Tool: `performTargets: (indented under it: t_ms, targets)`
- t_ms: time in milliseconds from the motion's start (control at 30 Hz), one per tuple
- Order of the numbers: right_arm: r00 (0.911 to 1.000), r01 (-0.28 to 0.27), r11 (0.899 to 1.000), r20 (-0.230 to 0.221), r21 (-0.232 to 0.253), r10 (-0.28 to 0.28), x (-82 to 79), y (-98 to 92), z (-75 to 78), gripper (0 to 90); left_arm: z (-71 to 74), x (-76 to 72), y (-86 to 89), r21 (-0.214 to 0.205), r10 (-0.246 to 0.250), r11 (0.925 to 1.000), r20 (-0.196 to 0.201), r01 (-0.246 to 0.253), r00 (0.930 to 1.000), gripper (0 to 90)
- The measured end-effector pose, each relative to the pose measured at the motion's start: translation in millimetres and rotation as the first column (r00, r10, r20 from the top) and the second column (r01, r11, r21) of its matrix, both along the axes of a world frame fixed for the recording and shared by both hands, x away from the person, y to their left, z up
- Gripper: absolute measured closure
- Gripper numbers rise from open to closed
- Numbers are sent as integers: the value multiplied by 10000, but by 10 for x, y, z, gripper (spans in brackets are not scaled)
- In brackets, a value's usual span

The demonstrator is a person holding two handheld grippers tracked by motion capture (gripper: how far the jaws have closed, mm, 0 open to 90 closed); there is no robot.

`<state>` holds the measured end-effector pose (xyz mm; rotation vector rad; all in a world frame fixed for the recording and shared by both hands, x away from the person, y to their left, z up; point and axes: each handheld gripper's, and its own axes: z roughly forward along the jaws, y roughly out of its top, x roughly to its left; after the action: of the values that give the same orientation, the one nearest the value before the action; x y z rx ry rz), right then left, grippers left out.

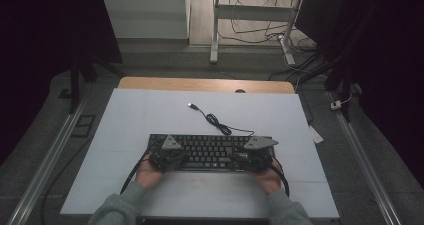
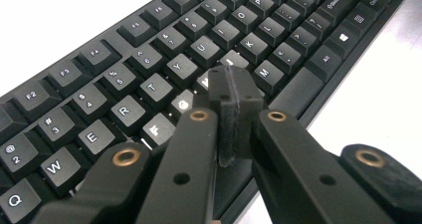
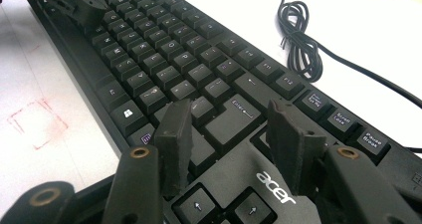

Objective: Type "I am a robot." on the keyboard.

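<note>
A black Acer keyboard (image 1: 210, 146) lies across the near middle of the white mat. My left gripper (image 1: 167, 157) hovers over its left half. In the left gripper view the jaws of my left gripper (image 2: 231, 82) are pressed together with nothing between them, the tip just above the G, H and B keys of the keyboard (image 2: 149, 59). My right gripper (image 1: 252, 157) is over the right half. There it (image 3: 229, 107) stands open above the Enter and arrow keys of the keyboard (image 3: 164, 59), holding nothing. The left gripper (image 3: 74, 2) shows far off.
The keyboard's coiled black cable (image 1: 220, 125) runs back across the mat to a loose USB plug (image 1: 191, 105). A faint red square mark (image 3: 37, 122) is drawn on the mat (image 1: 135, 120) near the keyboard's front. A wooden table edge (image 1: 200, 83) borders the back.
</note>
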<state>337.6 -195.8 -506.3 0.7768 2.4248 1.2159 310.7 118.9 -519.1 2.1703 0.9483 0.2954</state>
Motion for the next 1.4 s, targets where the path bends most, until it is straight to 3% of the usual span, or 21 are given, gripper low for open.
performTargets:
  t_ms: [433, 600, 700, 800, 1033, 1167, 1400]
  targets:
    - [10000, 39, 10000, -6, -55, -39, 4, 1, -6, 531, -38, 5, -28, 201, -108, 9997, -170, 111, 9998, 886]
    - [10000, 69, 10000, -22, -37, -69, -1, 3, -3, 531, -38, -12, -44, 300, -39, 9995, 36, 38, 10000, 889]
    - [10000, 63, 10000, 39, -15, -63, -1, 0, 2, 531, 50, -44, -6, -324, 78, 9995, 480, -62, 9988, 890]
    - [9999, 79, 10000, 78, 47, -79, 0, -9, 8, 531, 163, -63, 67, -651, 276, 9976, 820, -223, 9963, 890]
    - [9999, 85, 10000, 109, 52, -85, -8, -2, 13, 532, 208, -37, 284, -778, 908, 9933, 764, -849, 9929, 886]
    - [9999, 75, 10000, 95, 29, -75, -6, -1, 12, 532, 223, -25, 399, -974, 1176, 9891, 732, -1102, 9904, 820]
    - [9999, 41, 10000, 101, 35, -41, -7, 1, 11, 531, 228, -17, 534, -1099, 1616, 9820, 692, -1535, 9844, 618]
